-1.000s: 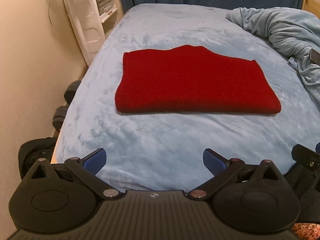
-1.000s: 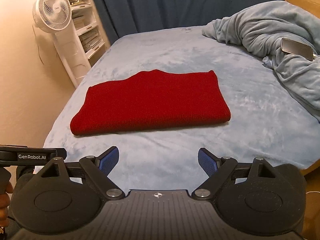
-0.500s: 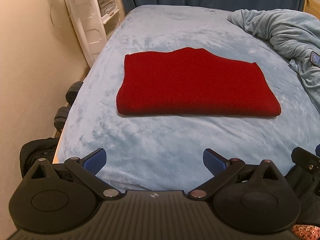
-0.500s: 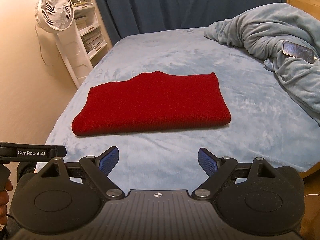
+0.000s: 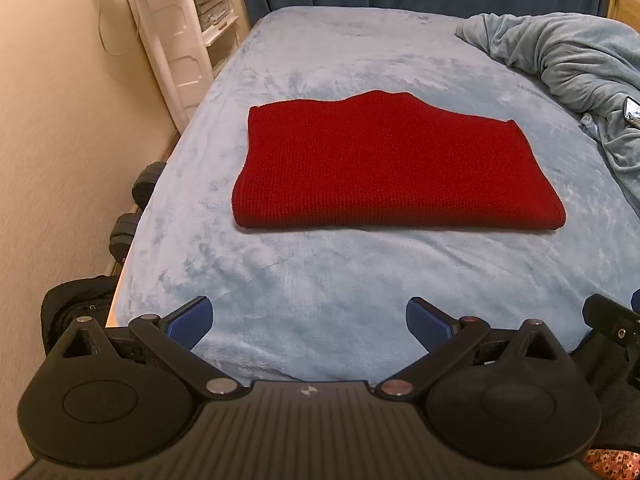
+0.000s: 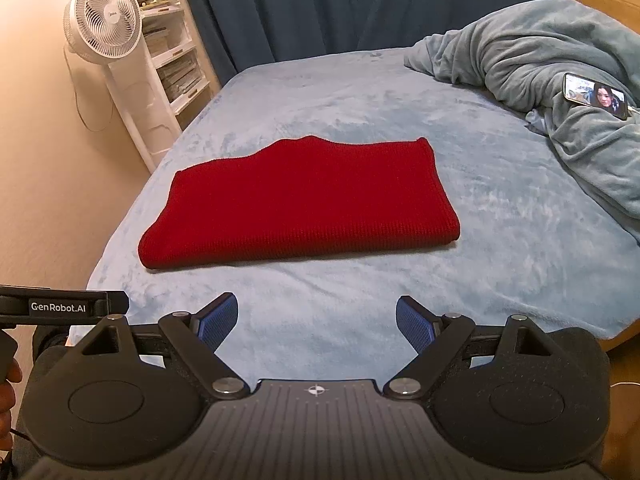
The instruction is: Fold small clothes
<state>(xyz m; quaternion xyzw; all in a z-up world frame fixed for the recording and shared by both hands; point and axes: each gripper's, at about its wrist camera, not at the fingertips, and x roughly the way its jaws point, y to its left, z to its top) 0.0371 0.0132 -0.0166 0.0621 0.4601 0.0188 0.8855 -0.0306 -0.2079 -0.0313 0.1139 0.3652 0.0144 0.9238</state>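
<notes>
A red knit garment (image 5: pixel 388 168) lies folded flat in a rectangle on the light blue bed (image 5: pixel 320 280). It also shows in the right wrist view (image 6: pixel 304 204). My left gripper (image 5: pixel 308 320) is open and empty, held over the near edge of the bed, well short of the garment. My right gripper (image 6: pixel 316 320) is open and empty too, also back at the near edge. Neither gripper touches the garment.
A crumpled blue blanket (image 6: pixel 560 80) is heaped at the far right with a lit phone (image 6: pixel 594 96) on it. A white fan (image 6: pixel 104 24) and shelf unit (image 6: pixel 168 52) stand left of the bed. Dark dumbbells (image 5: pixel 132 216) lie on the floor at the left edge.
Both grippers have drawn back and risen slightly from the bed, so the garment looks a little farther away. The garment has not moved. The jaws stay open.
</notes>
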